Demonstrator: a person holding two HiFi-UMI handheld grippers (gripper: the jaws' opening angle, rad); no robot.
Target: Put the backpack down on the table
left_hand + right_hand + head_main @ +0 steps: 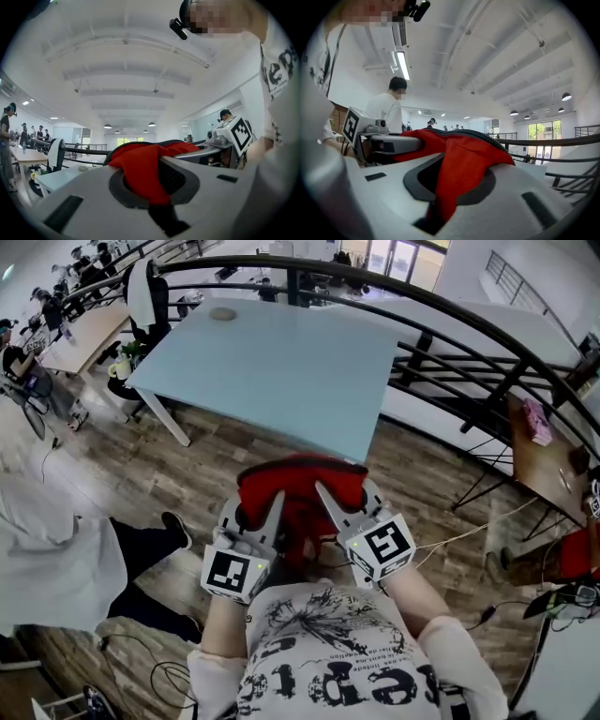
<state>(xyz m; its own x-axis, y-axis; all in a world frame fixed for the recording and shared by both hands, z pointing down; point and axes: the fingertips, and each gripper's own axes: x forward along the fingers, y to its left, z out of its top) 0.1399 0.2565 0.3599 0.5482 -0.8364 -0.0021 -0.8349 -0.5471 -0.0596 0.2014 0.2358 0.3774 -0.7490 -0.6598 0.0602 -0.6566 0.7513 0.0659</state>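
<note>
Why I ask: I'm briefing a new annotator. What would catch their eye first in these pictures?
The red backpack draws the eye first. It is held up in front of the person's chest by the left gripper and the right gripper, each with its fingers shut on red fabric. Next comes the big pale blue table, just beyond the backpack.

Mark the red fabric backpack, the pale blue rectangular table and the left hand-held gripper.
red fabric backpack [302, 486]: head view, top fabric panel.
pale blue rectangular table [281, 362]: head view, bare tabletop.
left hand-held gripper [255, 512]: head view, midway between fingertips, clamping the backpack.
</note>
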